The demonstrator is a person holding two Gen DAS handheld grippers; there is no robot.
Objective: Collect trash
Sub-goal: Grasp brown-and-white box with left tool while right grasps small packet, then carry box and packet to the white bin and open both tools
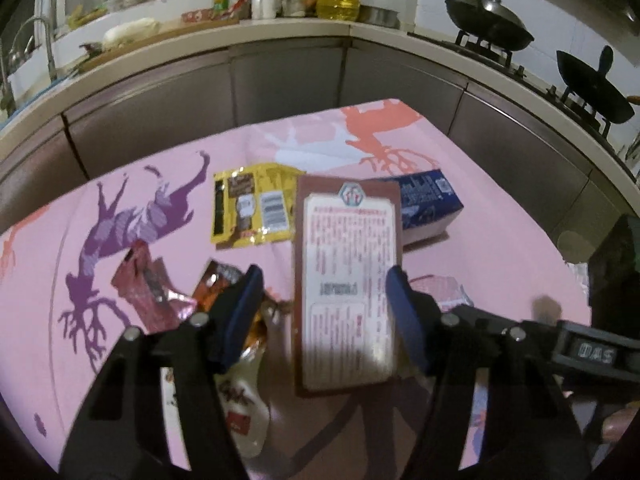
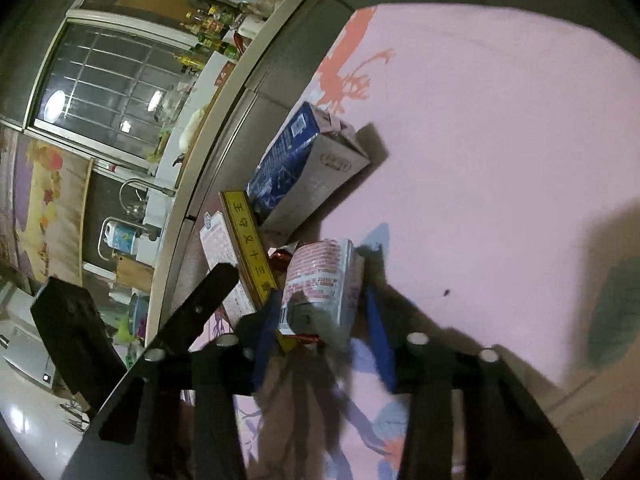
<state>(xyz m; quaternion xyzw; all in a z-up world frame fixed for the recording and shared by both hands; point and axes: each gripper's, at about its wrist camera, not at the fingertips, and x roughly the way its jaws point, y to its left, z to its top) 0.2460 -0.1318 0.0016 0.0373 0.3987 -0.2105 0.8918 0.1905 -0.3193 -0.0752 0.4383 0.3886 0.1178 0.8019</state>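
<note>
Left gripper (image 1: 324, 312) jaws apart around a brown box (image 1: 346, 280), right gripper (image 2: 320, 332) straddling a pink pack (image 2: 320, 280), grip unclear, blue carton (image 1: 428, 204) far right.

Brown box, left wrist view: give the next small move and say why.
Probably close the left gripper onto the brown box. The box stands between its pads: one pad seems to touch the box's edge, but a gap shows beside the other, so the grip looks unfinished.
</note>
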